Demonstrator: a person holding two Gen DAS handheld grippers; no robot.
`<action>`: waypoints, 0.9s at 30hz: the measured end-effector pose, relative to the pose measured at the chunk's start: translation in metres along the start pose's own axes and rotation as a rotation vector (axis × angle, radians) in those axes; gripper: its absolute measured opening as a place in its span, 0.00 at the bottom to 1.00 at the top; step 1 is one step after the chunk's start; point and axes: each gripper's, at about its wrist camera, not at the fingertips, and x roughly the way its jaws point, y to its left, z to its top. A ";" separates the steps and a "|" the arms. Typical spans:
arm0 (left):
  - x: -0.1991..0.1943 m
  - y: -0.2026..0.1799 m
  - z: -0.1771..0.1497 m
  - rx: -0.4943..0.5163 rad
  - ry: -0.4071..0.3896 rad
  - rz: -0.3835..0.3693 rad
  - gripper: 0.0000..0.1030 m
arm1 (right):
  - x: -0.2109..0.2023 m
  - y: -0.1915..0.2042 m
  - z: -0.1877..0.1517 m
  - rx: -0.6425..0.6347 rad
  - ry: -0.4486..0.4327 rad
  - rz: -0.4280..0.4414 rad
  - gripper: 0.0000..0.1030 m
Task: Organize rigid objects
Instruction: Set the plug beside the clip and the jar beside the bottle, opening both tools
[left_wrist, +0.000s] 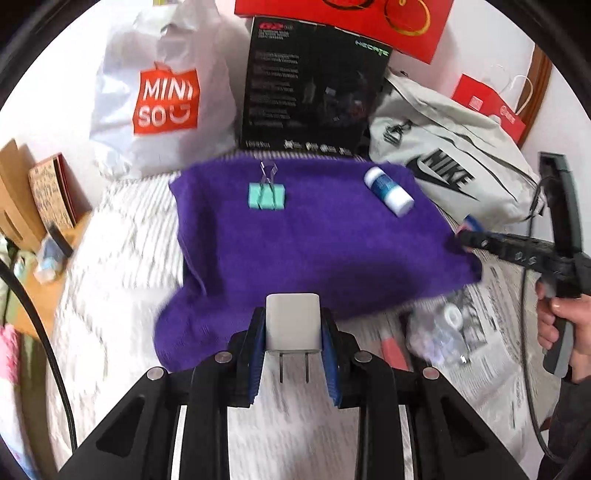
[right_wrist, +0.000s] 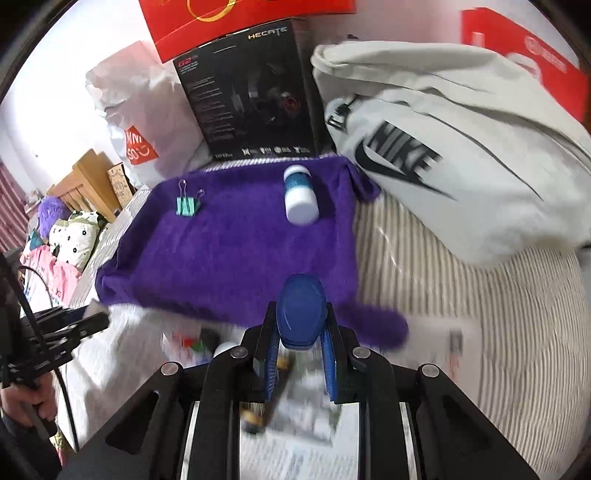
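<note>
A purple towel (left_wrist: 295, 240) lies spread on the bed; it also shows in the right wrist view (right_wrist: 229, 243). On it lie a green binder clip (left_wrist: 266, 196) (right_wrist: 186, 206) and a white and blue bottle (left_wrist: 388, 191) (right_wrist: 300, 195). My left gripper (left_wrist: 292, 328) is shut on a white plug adapter (left_wrist: 292, 320), prongs pointing back, at the towel's near edge. My right gripper (right_wrist: 301, 325) is shut on a blue oval object (right_wrist: 302, 310) over the towel's near right edge; it shows from the side in the left wrist view (left_wrist: 465, 230).
A Miniso bag (left_wrist: 162, 92), a black Hecate box (left_wrist: 310, 85) and a grey Nike bag (left_wrist: 443, 170) (right_wrist: 443, 147) stand behind the towel. Newspaper (left_wrist: 491, 325) with small clutter (left_wrist: 439, 332) lies at the near right. Wooden furniture (left_wrist: 22, 192) is at the left.
</note>
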 end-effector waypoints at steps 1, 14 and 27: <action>0.004 0.001 0.007 0.000 0.000 0.005 0.25 | 0.008 0.001 0.007 -0.005 0.006 -0.002 0.20; 0.106 0.030 0.082 -0.037 0.094 0.045 0.25 | 0.108 0.011 0.050 -0.119 0.115 -0.098 0.20; 0.133 0.022 0.081 0.043 0.086 0.096 0.26 | 0.117 0.015 0.054 -0.180 0.107 -0.097 0.22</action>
